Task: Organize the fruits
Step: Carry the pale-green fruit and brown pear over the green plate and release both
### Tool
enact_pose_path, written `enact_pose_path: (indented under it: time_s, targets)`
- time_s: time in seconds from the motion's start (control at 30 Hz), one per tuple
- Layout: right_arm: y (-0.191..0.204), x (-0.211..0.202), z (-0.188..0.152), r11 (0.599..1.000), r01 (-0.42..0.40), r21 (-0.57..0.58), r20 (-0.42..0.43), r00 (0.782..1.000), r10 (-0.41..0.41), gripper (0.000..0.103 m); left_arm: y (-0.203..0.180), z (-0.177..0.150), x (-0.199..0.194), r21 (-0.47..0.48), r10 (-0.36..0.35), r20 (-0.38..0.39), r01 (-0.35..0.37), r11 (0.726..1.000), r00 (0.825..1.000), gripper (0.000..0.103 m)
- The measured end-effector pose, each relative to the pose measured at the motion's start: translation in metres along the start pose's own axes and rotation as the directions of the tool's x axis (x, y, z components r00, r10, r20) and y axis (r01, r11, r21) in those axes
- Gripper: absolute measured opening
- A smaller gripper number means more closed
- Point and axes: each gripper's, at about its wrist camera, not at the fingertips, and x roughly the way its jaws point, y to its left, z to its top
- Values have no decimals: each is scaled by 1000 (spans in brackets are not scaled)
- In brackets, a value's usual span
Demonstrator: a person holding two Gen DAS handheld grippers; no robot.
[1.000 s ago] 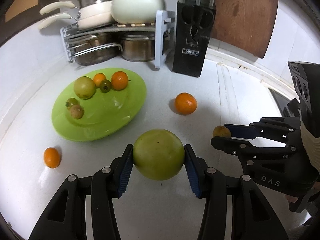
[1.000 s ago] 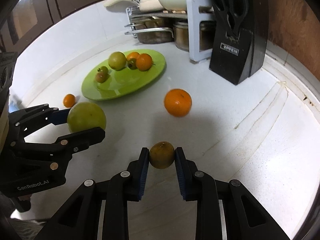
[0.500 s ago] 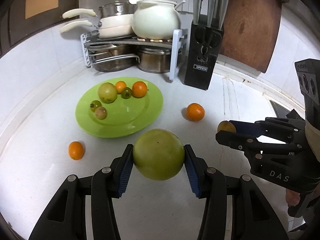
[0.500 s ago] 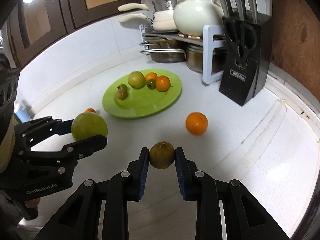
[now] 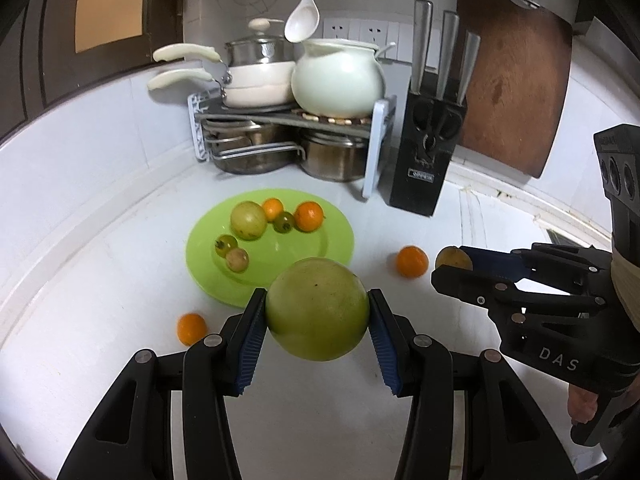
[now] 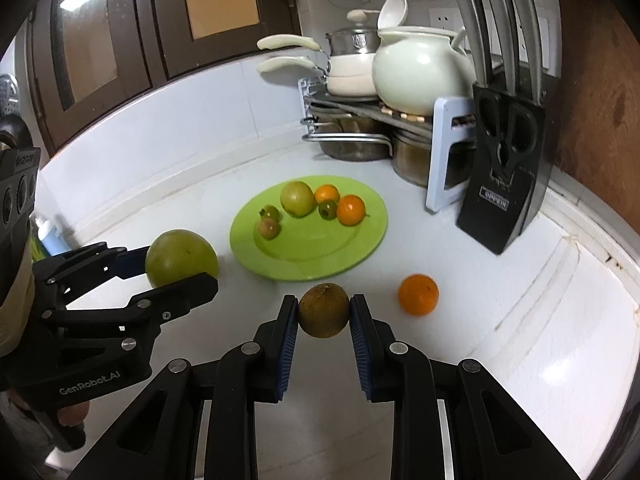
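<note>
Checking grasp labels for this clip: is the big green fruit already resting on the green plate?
No. The big green fruit is clamped between the left tongs, in front of the green plate, not on it.

White counter (image 5: 80, 264), dark wooden cabinets (image 6: 120, 32)

Both wrist cameras look steeply down their jaws, sharing the green plate (image 5: 336, 236) close ahead.
</note>
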Motion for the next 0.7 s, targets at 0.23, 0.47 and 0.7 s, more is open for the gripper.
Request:
enact_pose_path:
  time_s: [0.23,0.47,0.7]
  targets:
    - [8,4,16,1000,-1,-14,28,1000,2,28,12,14,4,5,14,19,-14,1000,1000,49]
    - [12,17,34,1000,-1,-26,42,999,2,28,24,29,16,4,25,24,-25,1000,999,49]
    - [11,36,48,1000,-2,-22,38,999,2,28,36,40,33,6,42,14,-42,999,999,49]
